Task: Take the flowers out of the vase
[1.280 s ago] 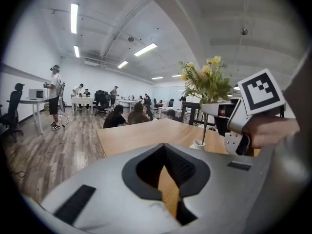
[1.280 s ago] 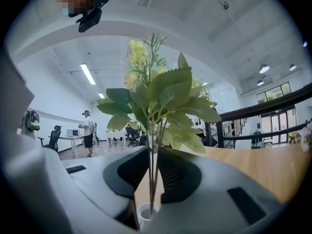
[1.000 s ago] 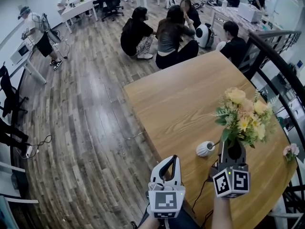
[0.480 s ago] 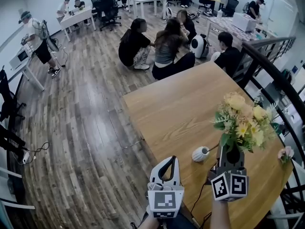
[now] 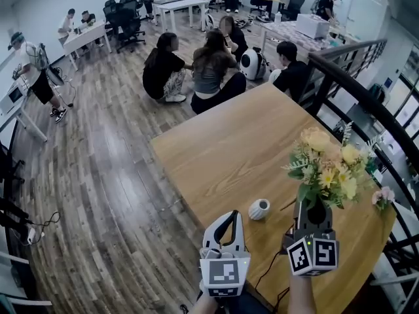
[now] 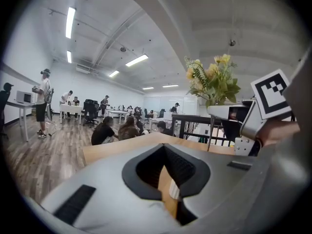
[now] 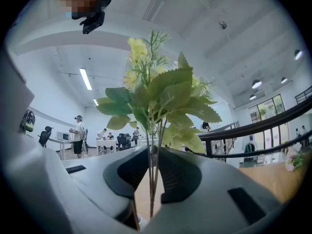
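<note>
The right tool [image 7: 155, 155] pinches the stems [image 7: 153, 179] of the yellow-and-peach leafy bouquet [image 5: 329, 167], now carried farther right of the small white ribbed vase [image 5: 260, 209] on the wooden tabletop [image 5: 222, 149]. It looks fully out. The left tool [image 6: 164, 148] is pressed together, empty.

We take this for an open-plan office, perhaps a lab space. Beyond the wooden counter [image 5: 236, 149] stand white desks [image 5: 175, 4] with black swivel chairs [image 5: 127, 19]. People [image 5: 162, 70] sit on the plank floor [image 5: 98, 175] just past it. A black railing [image 5: 347, 78] runs along its right side, and strip lights [image 6: 70, 21] hang overhead.
</note>
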Demonstrator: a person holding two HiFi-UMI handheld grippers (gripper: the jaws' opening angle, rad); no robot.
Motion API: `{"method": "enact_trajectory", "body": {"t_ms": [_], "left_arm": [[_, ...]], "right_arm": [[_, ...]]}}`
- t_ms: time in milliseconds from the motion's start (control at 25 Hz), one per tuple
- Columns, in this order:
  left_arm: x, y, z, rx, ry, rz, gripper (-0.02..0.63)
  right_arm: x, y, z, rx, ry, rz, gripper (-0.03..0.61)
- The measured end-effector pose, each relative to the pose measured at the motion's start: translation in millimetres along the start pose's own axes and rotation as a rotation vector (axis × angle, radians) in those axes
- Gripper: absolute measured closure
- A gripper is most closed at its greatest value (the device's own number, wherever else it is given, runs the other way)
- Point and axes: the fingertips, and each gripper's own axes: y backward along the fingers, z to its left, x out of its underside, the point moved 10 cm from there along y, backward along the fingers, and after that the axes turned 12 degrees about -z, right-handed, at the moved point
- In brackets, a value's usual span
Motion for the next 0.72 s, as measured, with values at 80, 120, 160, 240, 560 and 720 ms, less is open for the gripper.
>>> {"method": "enact_trajectory", "body": {"t_ms": [80, 120, 160, 240, 560, 720], "left_arm": [[2, -4, -8, 0.024, 0.002, 0.000, 0.588], [2, -6, -12, 0.035, 0.002, 0.001, 0.588], [2, -8, -16, 0.046, 0.003, 0.002, 0.588], [2, -12, -24, 0.067, 0.003, 0.005, 0.588], [2, -27, -61, 0.144, 0.004, 0.024, 0.588], [2, -31, -72, 0.172, 0.001, 0.041, 0.588]], "right_arm": [[0, 7, -8, 0.023, 0.007, 0.003, 0.492], [0, 10, -12, 0.034, 0.010, 0.006, 0.492], [0, 14, -16, 0.045, 0.012, 0.010, 0.492], [-1, 20, -24, 0.064, 0.020, 0.020, 0.492], [1, 45, -50, 0.124, 0.035, 0.048, 0.492], [4, 55, -57, 0.144, 0.029, 0.080, 0.492]]}}
